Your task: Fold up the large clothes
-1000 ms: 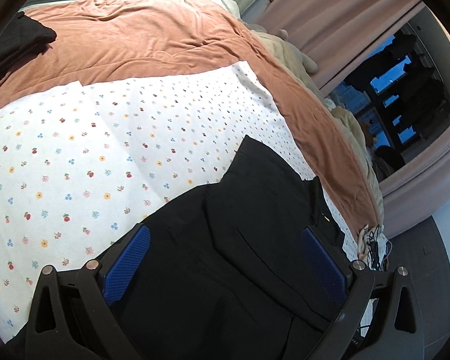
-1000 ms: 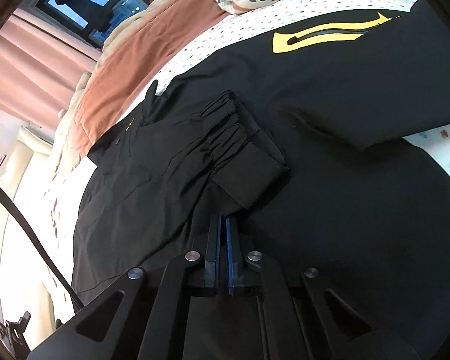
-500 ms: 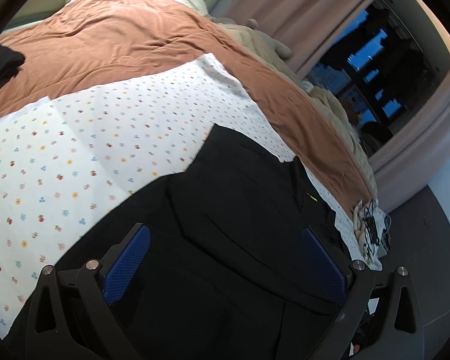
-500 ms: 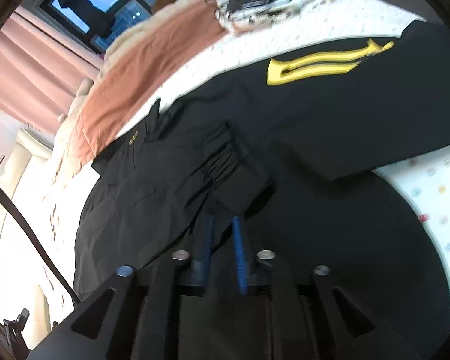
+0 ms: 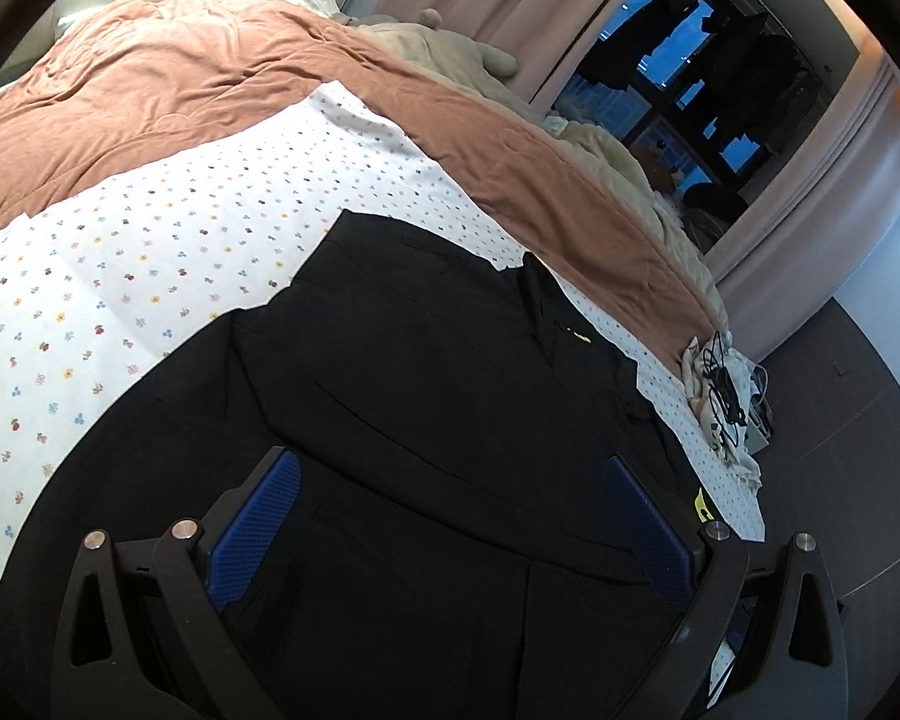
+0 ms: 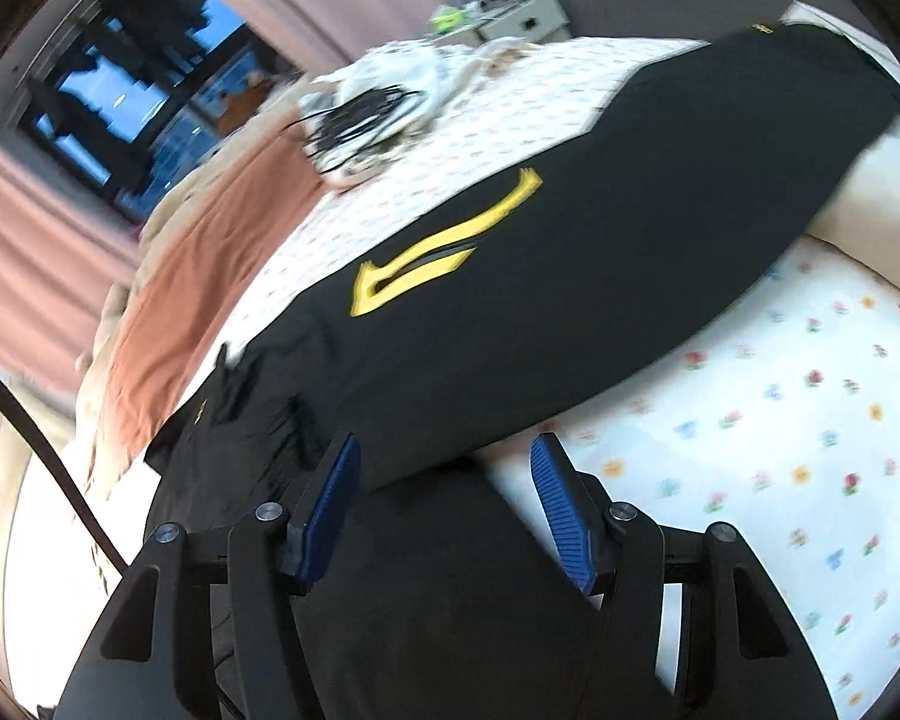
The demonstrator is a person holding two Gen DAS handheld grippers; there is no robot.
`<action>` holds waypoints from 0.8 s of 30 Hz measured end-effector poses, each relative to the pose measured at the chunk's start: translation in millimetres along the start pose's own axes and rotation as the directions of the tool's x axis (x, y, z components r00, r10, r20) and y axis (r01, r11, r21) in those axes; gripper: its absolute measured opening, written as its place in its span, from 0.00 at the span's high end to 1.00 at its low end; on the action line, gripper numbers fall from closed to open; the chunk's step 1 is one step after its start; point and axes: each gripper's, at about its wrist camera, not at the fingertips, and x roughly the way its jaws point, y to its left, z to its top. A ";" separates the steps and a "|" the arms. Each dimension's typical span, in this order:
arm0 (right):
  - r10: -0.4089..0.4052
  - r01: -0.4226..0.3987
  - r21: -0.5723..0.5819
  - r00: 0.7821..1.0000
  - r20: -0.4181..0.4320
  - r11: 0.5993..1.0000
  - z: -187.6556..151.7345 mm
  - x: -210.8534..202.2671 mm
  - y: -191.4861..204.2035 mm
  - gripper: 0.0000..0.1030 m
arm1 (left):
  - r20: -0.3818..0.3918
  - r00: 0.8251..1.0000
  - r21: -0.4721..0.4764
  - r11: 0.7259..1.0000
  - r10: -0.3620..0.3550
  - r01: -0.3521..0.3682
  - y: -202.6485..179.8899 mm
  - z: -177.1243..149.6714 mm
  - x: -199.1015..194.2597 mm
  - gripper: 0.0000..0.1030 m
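Right gripper (image 6: 444,507) has let go: clamped on the folded-in sleeve cuff a second ago, its fingers now stand wide apart, empty, and the view has swung toward the yellow-logo sleeve (image 6: 444,258), blurred with motion. I read one sleeve fold as done, the other next. Black jacket (image 5: 426,372) lies flat on the floral sheet (image 5: 150,252). Left gripper (image 5: 450,522) hovers low over the jacket, fingers spread, holding nothing, tilted forward along the garment.
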 end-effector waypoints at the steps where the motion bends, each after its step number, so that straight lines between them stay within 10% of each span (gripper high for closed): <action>1: -0.010 0.010 0.014 1.000 0.013 1.000 2.1 -1.1 -4.9 0.44 | -0.006 1.000 0.001 1.000 0.000 0.000 -0.6 -0.8 1.7 0.00; 8: -0.086 0.080 0.060 0.991 0.106 0.995 11.1 -2.9 -20.9 0.51 | -0.016 1.000 0.029 0.999 0.026 -0.026 -1.7 -3.8 6.8 0.00; 14: -0.074 0.067 0.056 0.988 0.138 0.996 13.4 8.2 -30.6 0.98 | -0.032 0.999 0.032 0.999 0.030 -0.029 -4.0 -7.7 11.6 0.00; 24: 0.133 -0.099 -0.130 0.950 0.283 0.987 -2.7 -57.4 36.1 1.00 | -0.034 0.999 0.045 0.999 0.016 -0.015 -10.4 -9.7 10.3 0.00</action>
